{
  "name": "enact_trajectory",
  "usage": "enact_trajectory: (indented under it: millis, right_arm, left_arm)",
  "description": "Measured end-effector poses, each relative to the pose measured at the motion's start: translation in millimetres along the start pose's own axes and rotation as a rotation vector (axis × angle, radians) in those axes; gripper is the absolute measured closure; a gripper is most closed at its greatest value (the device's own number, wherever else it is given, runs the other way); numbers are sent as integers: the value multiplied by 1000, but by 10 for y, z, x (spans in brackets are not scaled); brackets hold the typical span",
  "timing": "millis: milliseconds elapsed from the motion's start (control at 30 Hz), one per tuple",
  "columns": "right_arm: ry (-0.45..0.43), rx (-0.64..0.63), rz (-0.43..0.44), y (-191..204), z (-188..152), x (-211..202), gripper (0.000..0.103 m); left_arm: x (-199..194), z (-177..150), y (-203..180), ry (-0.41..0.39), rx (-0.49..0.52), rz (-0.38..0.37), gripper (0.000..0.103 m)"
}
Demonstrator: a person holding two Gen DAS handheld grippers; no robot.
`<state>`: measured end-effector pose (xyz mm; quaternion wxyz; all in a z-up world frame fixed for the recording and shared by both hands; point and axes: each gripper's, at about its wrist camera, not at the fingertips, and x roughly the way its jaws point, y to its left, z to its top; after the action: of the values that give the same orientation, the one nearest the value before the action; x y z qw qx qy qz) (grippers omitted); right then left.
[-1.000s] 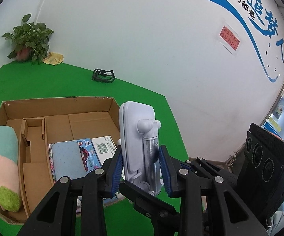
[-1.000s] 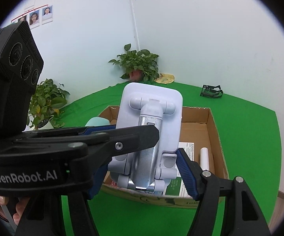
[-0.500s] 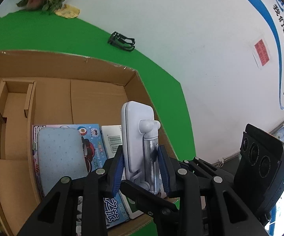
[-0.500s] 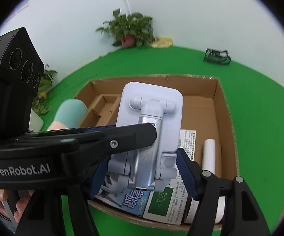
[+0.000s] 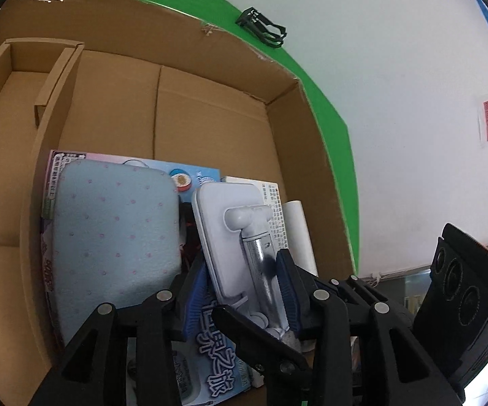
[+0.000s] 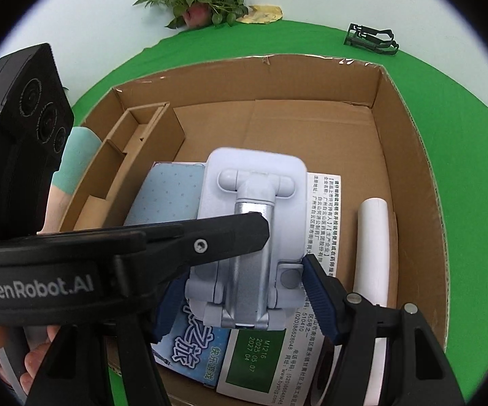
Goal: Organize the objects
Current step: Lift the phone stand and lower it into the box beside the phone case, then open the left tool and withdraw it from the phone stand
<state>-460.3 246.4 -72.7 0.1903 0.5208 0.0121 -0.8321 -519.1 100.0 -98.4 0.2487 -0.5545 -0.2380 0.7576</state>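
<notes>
**Phone stand lowered into box, both grippers on it**

Since the earlier frames the phone stand (image 6: 254, 237) has come down from above the cardboard box (image 6: 413, 155) to sit low inside it. It also lies flatter now, with its plate tipped toward the box's far wall.

- Left gripper (image 5: 242, 287): jaws have just been opening, with the stand between them. They are narrow, and the blue pads (image 5: 196, 291) look to be touching the plate edge on one side and the metal stem on the other.
- Right gripper (image 6: 244, 301): jaws medium-wide, clamped on the stand's hinged base, one pad on each side.
- Stand position: toward the box's near edge, over the seam between the blue printed pack (image 6: 196, 355) and the white leaflet carton (image 6: 322, 223).
- The dotted blue pad (image 5: 115, 230) lies on the pack, just beside the stand.
- White tube (image 6: 372, 253) lies along the box's right wall.
- Cardboard divider (image 6: 135, 155) stands along the left wall.
- The box rests on green cloth (image 6: 464, 203).
</notes>
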Motion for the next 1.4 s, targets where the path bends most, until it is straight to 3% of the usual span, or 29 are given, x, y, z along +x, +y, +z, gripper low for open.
enact_trajectory:
  millis: [133, 233, 267, 333, 367, 433, 533, 800, 1100, 1400]
  right_arm:
    - [10, 16, -10, 49, 1, 18, 35]
    - [-12, 54, 13, -2, -38, -46, 30]
    - [-43, 63, 15, -15, -72, -113, 19]
    - [-136, 42, -25, 10, -146, -271, 6]
    - [-210, 15, -67, 47, -233, -388, 1]
    - [-301, -39, -132, 143, -400, -532, 1]
    - [-427, -104, -222, 302, -708, -630, 1]
    - [-516, -96, -251, 443, -1051, -527, 1]
    - [-532, -89, -251, 565, -1211, -402, 1]
    - [-580, -80, -269, 564, -1285, -390, 1]
  left_arm:
    - [-141, -38, -34, -35, 32, 48, 51]
    - [-435, -127, -138, -133, 76, 130, 42]
    - [-595, -176, -195, -187, 101, 172, 37]
    - [-914, -350, -345, -322, 180, 263, 29]
    - [-1043, -458, -401, -393, 223, 324, 19]
    - [-1255, -738, -482, -547, 303, 453, 2]
    - [-1450, -1150, -507, -690, 374, 595, 0]
    - [-1392, -1839, -214, -769, 332, 771, 0]
    - [-1164, -1921, 107, -741, 261, 760, 0]
    - [-1019, -1978, 211, -731, 258, 775, 0]
